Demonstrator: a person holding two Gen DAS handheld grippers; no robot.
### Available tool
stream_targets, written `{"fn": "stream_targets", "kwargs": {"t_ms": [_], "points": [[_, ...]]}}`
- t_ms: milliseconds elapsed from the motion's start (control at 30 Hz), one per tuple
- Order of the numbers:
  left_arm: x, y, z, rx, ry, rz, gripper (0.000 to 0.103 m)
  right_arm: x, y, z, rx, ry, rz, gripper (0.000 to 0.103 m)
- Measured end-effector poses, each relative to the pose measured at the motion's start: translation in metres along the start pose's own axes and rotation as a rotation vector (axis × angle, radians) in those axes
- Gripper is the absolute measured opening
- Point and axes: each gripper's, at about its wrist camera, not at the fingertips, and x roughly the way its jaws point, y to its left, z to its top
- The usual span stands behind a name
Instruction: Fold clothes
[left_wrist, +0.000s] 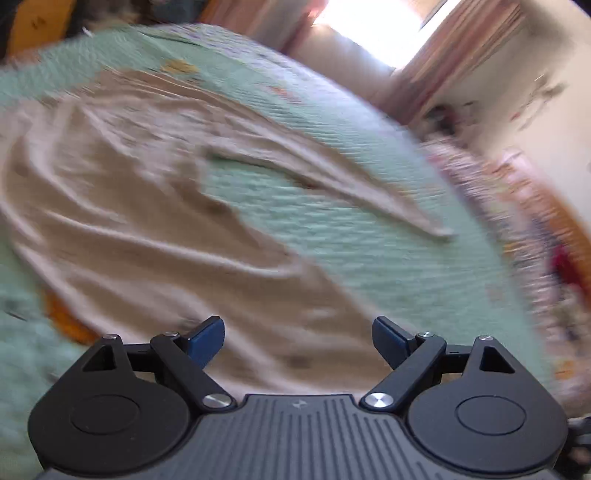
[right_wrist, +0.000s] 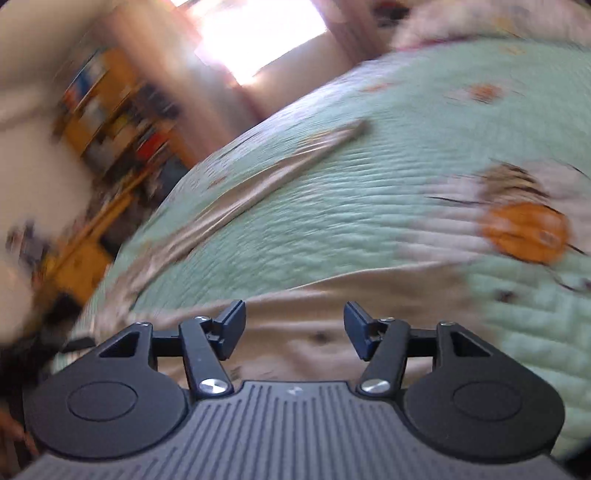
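The beige garment lies rumpled on the bed, stretching from the left tool toward eleven o'clock. Both tools gape empty; the right tool hovers over the garment's edge, so it seems nearer a grasp.

Both wrist views low over green bedspread, tilted, sharing beige garment

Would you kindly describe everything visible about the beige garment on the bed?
The beige garment is thin, soft-looking fabric, spread out and creased, not folded, lying on the green bedspread. One long narrow part stretches away across the bedspread. Both grippers, left and right, are open above it, gripping nothing. Blur hides finer detail.
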Motion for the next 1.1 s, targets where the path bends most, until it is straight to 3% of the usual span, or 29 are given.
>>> {"fn": "stream_targets", "kwargs": {"t_ms": [100,167,233,500,700,900,1000,1100], "points": [[0.0,0.008,0.004,0.068,0.003,0.137,0.088,0.013,0.034,-0.005,-0.12,0.046,0.026,0.061],[0.001,0.008,0.007,0.131,0.004,0.176,0.087,0.021,0.058,-0.004,-0.181,0.065,0.044,0.061],[0.006,0.005,0.008,0.16,0.02,0.174,0.085,0.027,0.082,-0.003,-0.247,0.075,0.063,0.061],[0.019,-0.003,0.006,0.232,0.059,0.176,0.07,0.045,0.106,-0.02,-0.312,0.156,0.042,0.061],[0.019,0.0,0.002,0.246,0.058,0.161,0.068,0.033,0.098,-0.036,-0.372,0.182,-0.04,0.061],[0.02,0.002,0.002,0.238,0.057,0.152,0.069,0.035,0.15,-0.024,-0.46,0.154,0.102,0.061],[0.021,0.002,0.002,0.24,0.062,0.152,0.07,0.056,0.164,-0.034,-0.451,0.225,0.18,0.062],[0.021,0.002,0.002,0.245,0.065,0.15,0.071,0.075,0.153,-0.052,-0.372,0.312,0.146,0.062]]}}
